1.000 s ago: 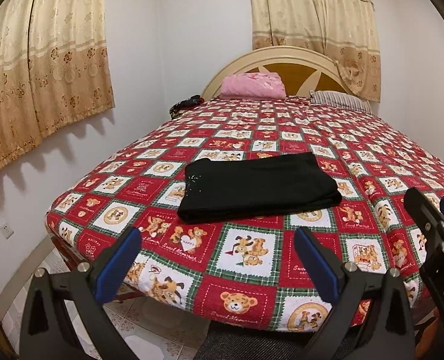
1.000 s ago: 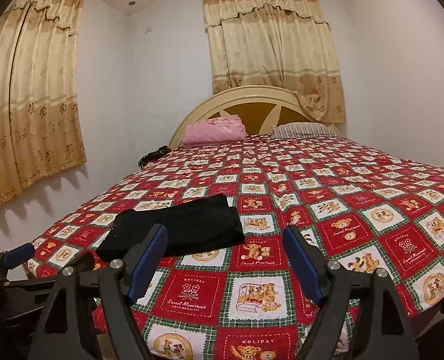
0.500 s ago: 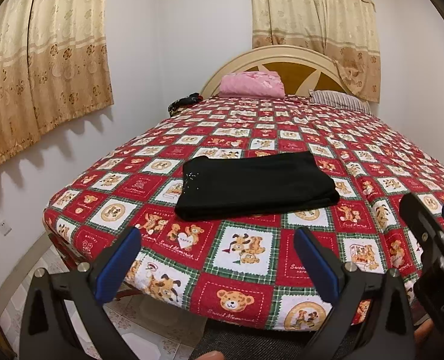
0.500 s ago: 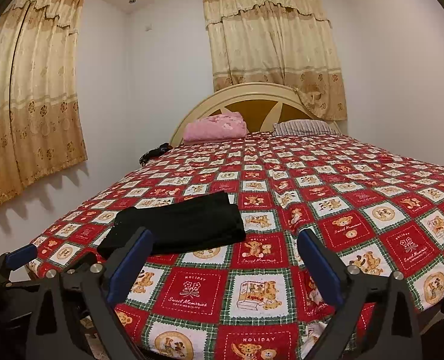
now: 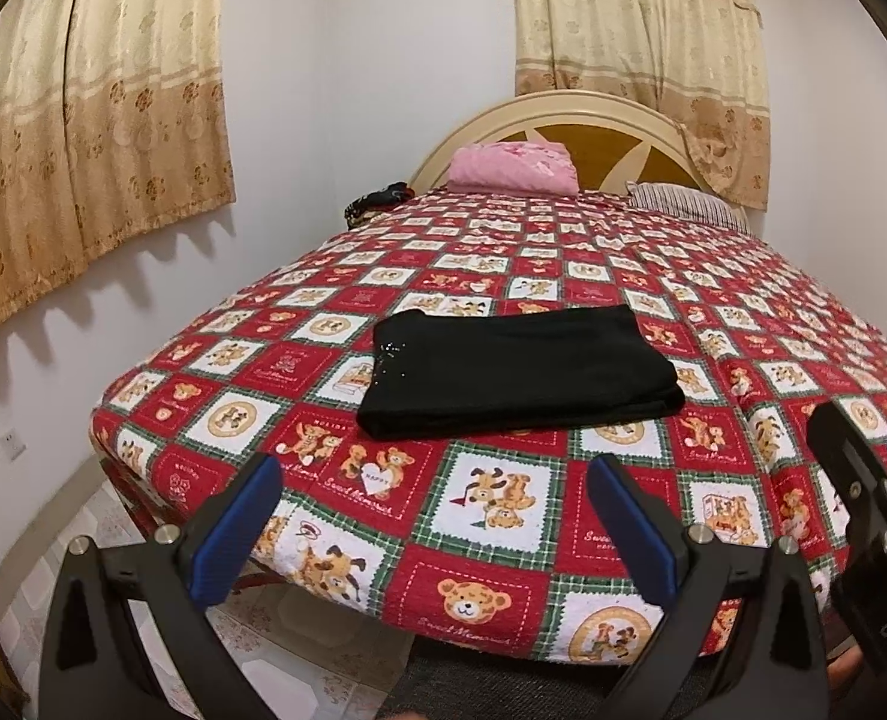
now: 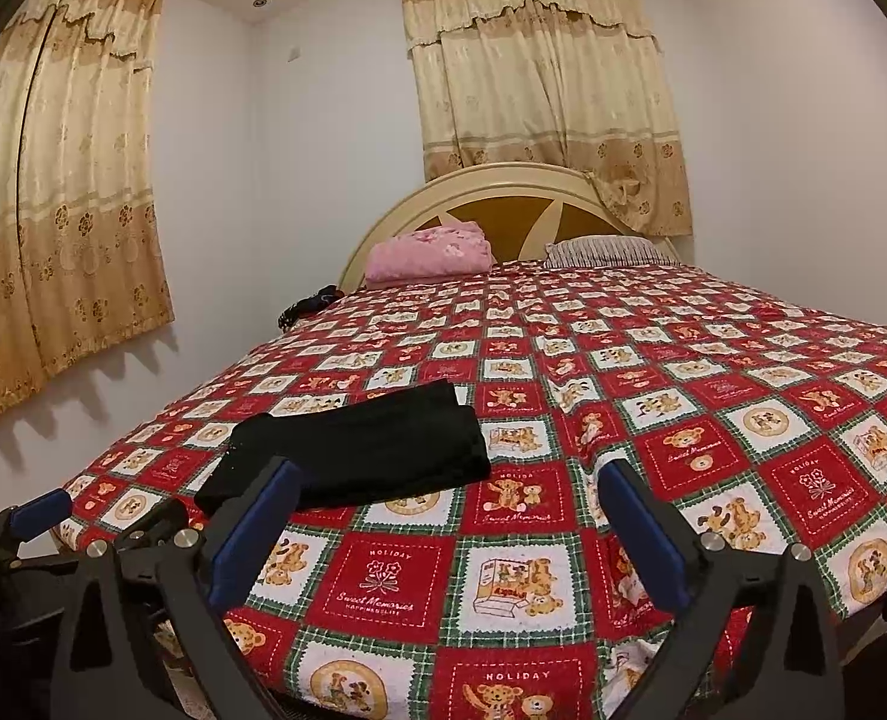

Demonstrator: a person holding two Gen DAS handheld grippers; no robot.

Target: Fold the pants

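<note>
Black pants (image 5: 521, 372) lie folded into a flat rectangle on the bed, near its front left corner, with tiny sparkling dots at their left end. In the right wrist view the same pants (image 6: 371, 450) lie just beyond the left finger. My left gripper (image 5: 431, 480) is open in front of the pants, short of them, with only bedspread between its blue pads. My right gripper (image 6: 450, 477) is open wide to the right of the pants, holding nothing. Its finger (image 5: 857, 480) shows at the right edge of the left wrist view.
The bed (image 5: 479, 600) has a red, green and white teddy-bear bedspread. A pink folded blanket (image 5: 512, 165), a striped pillow (image 5: 683, 201) and a dark bundle (image 5: 377, 201) sit by the headboard. Curtains hang left and behind. Tiled floor (image 5: 77, 546) lies left of the bed.
The right gripper's jaws have spread wider apart. The left gripper's jaws stand as before, and the pants lie unchanged.
</note>
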